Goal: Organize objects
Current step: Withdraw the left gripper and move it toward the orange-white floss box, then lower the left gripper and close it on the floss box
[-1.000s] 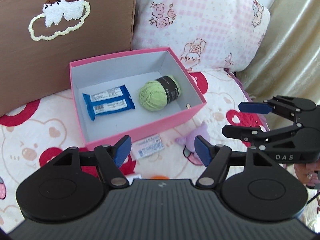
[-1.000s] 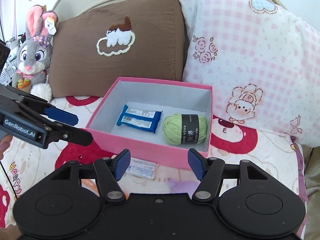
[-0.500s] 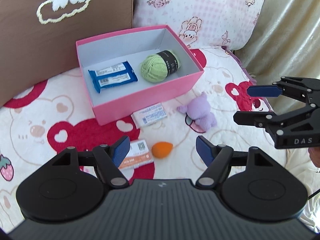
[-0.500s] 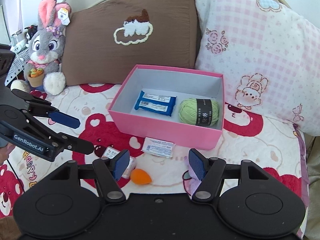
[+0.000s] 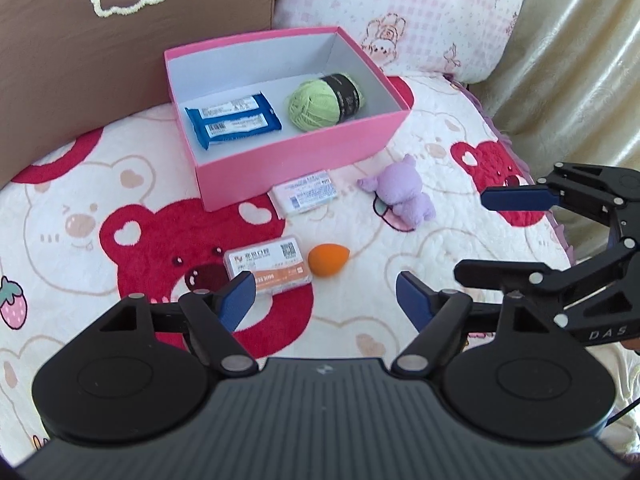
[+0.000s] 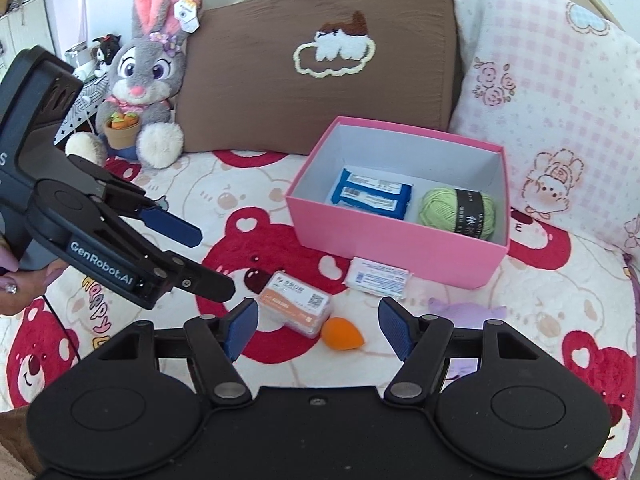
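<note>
Left tool: jaws opening, nothing between them, hovering over the bed blanket. Right tool: jaws apart, released, nothing gripped.

Nearest to both tools, loose on the blanket: orange-and-white card box lying flat, orange egg-shaped sponge just beside it, not touching. In the right wrist view the sponge sits between the right tool's fingertips in line of sight but below them; the pads are not on it.

Next out: purple plush toy lying on its side, and a white wipes pack flat against the front wall of the pink box.

Pink box is open-topped, upright on the bed. Inside: blue packet on the left side of the floor, green yarn ball with a black label band on the right side, apart from each other.

Behind the box: brown pillow and pink checked pillow leaning against the headboard. Grey rabbit plush sits left of the brown pillow.

A hand grips the left tool's handle at the left edge of the right wrist view.
</note>
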### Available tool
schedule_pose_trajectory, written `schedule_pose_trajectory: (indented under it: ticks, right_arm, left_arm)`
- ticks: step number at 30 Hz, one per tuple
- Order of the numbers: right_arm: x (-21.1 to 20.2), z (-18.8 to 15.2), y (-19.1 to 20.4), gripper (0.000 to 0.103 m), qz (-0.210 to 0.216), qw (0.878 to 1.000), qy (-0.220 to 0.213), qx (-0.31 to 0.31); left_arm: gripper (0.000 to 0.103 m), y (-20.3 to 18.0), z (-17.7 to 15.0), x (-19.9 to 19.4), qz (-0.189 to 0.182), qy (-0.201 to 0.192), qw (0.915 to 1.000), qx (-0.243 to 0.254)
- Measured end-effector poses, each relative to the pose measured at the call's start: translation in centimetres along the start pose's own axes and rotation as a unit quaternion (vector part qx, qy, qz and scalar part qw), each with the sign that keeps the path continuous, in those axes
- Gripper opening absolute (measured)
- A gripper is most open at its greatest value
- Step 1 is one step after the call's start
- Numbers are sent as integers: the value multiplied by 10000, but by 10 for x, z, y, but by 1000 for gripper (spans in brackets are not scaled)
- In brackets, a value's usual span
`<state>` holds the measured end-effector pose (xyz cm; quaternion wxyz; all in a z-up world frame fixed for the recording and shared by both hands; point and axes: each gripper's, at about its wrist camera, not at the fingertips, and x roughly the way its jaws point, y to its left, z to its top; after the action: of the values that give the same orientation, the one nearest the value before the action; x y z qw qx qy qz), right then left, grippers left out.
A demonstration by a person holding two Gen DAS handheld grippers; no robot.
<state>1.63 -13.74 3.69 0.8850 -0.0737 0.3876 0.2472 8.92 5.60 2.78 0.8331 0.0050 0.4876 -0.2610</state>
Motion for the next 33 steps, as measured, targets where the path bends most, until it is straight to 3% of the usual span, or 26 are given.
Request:
schedule_pose_trajectory:
  ticks: [9,22,30,33]
  right_arm:
    - [18,-14,14,72,337,9992,143,-177]
    - [55,-33,17,72,714,9962,404,-286]
    - [88,-44,25,79,737,9956,370,-452]
    - [100,-48,25,88,801,9955,283,-425]
  left_arm:
    - [78,13,-14,13,-181,265,9992,-255]
    - [82,33,-28,50,-100,453,9976,-523]
    - [92,44,-34,70,14,448,9970,-634]
    - [94,48,-36,76,64,408,9973,-602]
